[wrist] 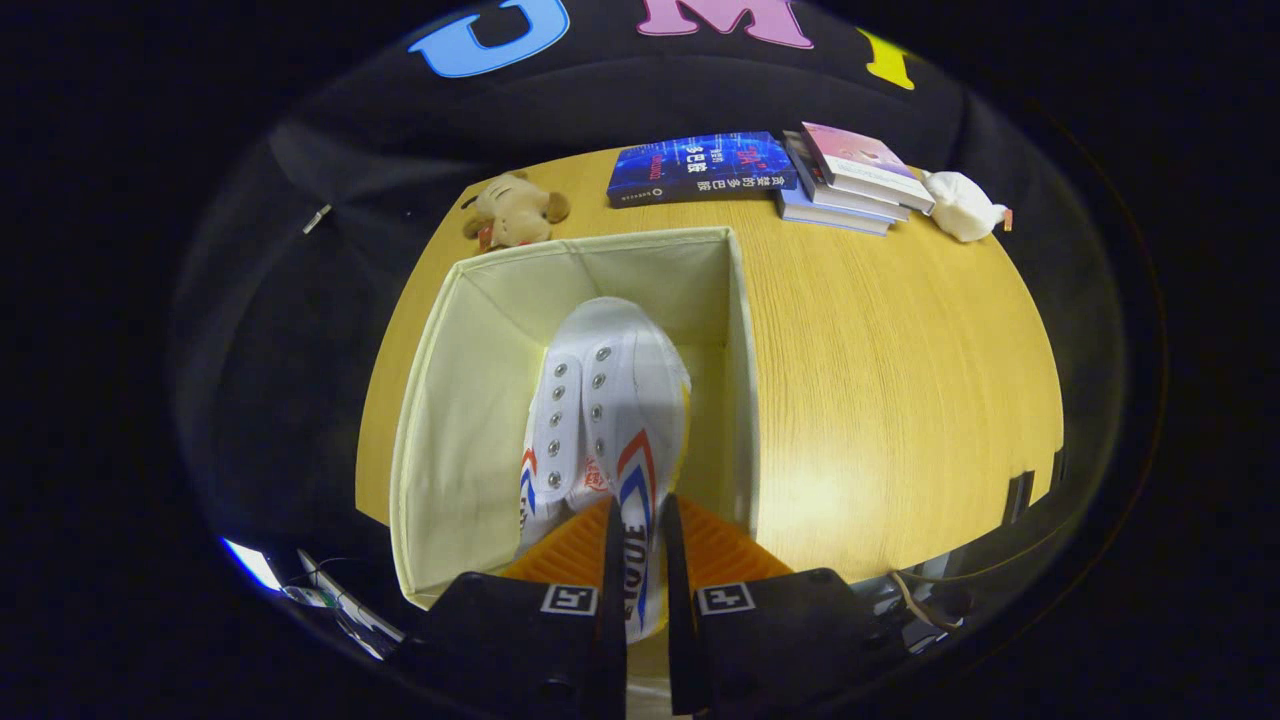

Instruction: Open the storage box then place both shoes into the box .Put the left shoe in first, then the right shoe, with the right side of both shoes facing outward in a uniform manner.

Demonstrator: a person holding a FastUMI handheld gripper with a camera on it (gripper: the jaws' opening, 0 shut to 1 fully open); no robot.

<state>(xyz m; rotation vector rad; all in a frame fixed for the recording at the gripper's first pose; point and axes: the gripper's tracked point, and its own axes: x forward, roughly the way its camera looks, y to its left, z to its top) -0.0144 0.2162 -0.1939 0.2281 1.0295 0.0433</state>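
A white canvas shoe (605,400) with red and blue stripes and metal eyelets hangs toe-first inside the open cream fabric storage box (455,400). My gripper (640,525) is shut on the shoe's heel side wall, with one finger on each side of it. The shoe's toe points away from me toward the box's far wall. The box stands on the wooden table (900,380), with its opening facing up. The floor of the box under the shoe is mostly hidden.
Beyond the box lie a blue book (700,167), a small stack of books (850,180), a brown plush toy (515,210) and a white plush toy (962,205). The table's right half is bare wood.
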